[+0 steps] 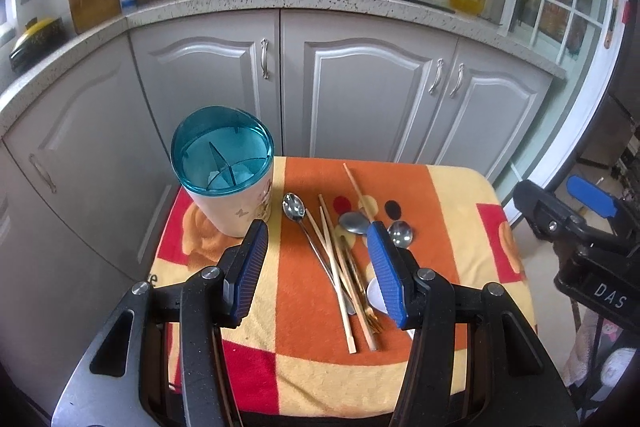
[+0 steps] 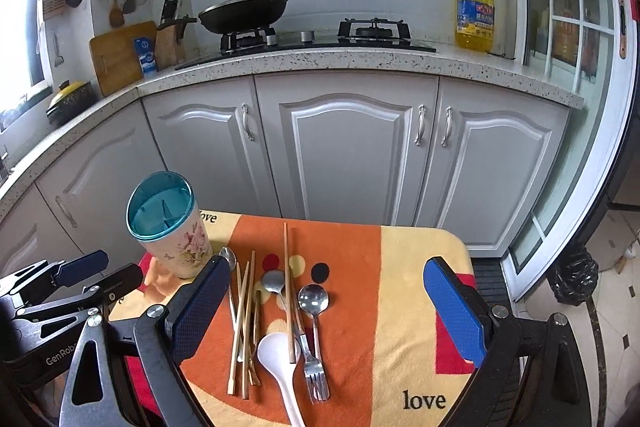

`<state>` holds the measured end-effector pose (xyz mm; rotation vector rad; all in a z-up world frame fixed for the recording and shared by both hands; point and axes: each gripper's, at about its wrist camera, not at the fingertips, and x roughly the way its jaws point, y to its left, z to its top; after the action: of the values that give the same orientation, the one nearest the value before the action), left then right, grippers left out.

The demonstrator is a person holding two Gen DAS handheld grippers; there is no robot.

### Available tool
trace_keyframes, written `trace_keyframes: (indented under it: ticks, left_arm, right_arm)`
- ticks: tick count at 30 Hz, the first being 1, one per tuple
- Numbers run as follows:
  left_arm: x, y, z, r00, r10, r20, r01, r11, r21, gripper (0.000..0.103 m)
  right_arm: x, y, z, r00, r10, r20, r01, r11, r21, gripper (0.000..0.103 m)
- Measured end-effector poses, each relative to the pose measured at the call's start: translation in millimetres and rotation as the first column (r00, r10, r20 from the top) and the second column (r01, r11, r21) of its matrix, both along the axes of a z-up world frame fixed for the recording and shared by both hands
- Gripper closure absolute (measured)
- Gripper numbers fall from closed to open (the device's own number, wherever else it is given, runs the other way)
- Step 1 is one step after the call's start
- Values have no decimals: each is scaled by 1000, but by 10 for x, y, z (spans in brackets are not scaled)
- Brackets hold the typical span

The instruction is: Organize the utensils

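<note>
Both grippers hang above a small table draped in an orange, yellow and red cloth (image 2: pixel 404 299). The left gripper (image 1: pixel 318 267) has its blue pads spread wide with nothing between them; the right gripper (image 2: pixel 326 311) is likewise released and empty.

The utensils lie loose in a pile at the cloth's centre. From the right wrist view, a bundle of wooden chopsticks (image 2: pixel 242 323) sits at 9 o'clock of the pile, 1 single chopstick (image 2: pixel 289 291) runs from 12 to 6 across it, a white ladle (image 2: pixel 280 363) lies at 6, and a metal fork (image 2: pixel 314 375) rests just beside it. 2 steel spoons (image 2: pixel 313 301) lie bowl-up toward 12.

The holder, a floral cup with a teal divided rim (image 2: pixel 164 215), stands upright at 10 o'clock of the pile, holding no utensil.
</note>
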<state>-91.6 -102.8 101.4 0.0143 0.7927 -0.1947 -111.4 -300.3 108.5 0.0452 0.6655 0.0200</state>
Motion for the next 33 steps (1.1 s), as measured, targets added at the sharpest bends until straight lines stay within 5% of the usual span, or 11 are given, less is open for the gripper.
trace_keyframes:
  ticks: [33]
  left_arm:
    - [-50,54,-19,1000,-5,-7,5,1000,2,52]
  right_arm:
    - [-36,159,15,1000,18,-23,-18,1000,-17,6]
